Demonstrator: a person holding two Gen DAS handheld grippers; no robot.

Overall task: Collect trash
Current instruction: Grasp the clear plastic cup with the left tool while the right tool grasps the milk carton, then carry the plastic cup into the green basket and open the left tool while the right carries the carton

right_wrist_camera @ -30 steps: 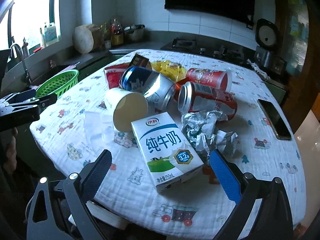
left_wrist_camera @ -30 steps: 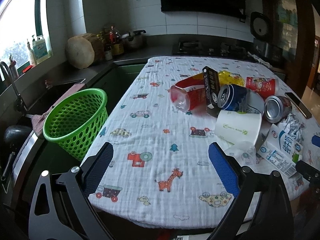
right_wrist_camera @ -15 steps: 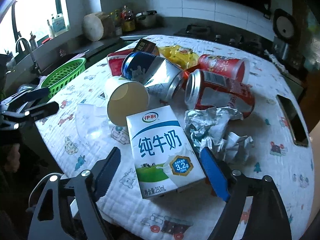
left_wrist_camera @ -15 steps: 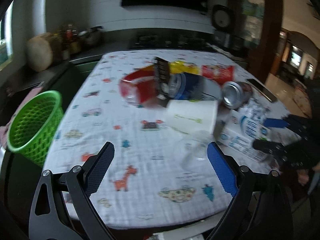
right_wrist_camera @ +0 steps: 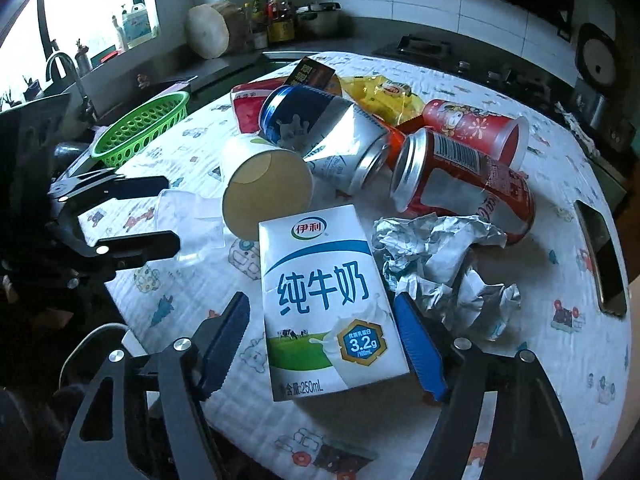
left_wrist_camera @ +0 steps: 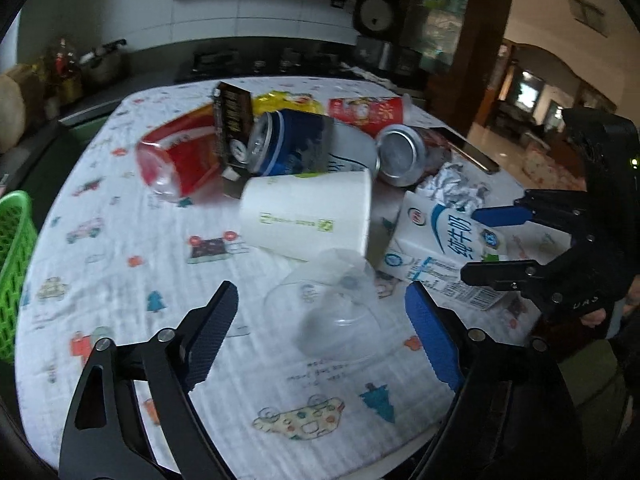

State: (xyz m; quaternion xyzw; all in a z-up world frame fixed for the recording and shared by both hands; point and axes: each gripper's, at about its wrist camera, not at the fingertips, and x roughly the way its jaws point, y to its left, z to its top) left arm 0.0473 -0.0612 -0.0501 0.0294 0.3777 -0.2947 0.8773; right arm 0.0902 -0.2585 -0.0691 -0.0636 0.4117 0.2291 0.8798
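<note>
Left gripper (left_wrist_camera: 320, 334) swung toward clear cup (left_wrist_camera: 336, 304), right gripper (right_wrist_camera: 320, 340) straddling milk carton (right_wrist_camera: 326, 296)

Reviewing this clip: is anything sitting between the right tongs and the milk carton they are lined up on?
Nothing visible. The milk carton lies flat on the tablecloth, already between the open right tongs. Crumpled foil lies just beside the right finger, outside the gap.

A matt, finely ribbed cotton cloth (right_wrist_camera: 520, 360) printed with cartoon cars covers the table, and on it lie a glossy coated-paper milk carton (right_wrist_camera: 326, 300), a smooth matt paper cup (right_wrist_camera: 264, 190) and a clear, thin plastic cup (left_wrist_camera: 336, 304). The cans (right_wrist_camera: 464, 180) are shiny metal with printed sides beside crinkled, dully gleaming foil (right_wrist_camera: 440, 268). The basket (right_wrist_camera: 142, 130) is perforated green plastic.
</note>
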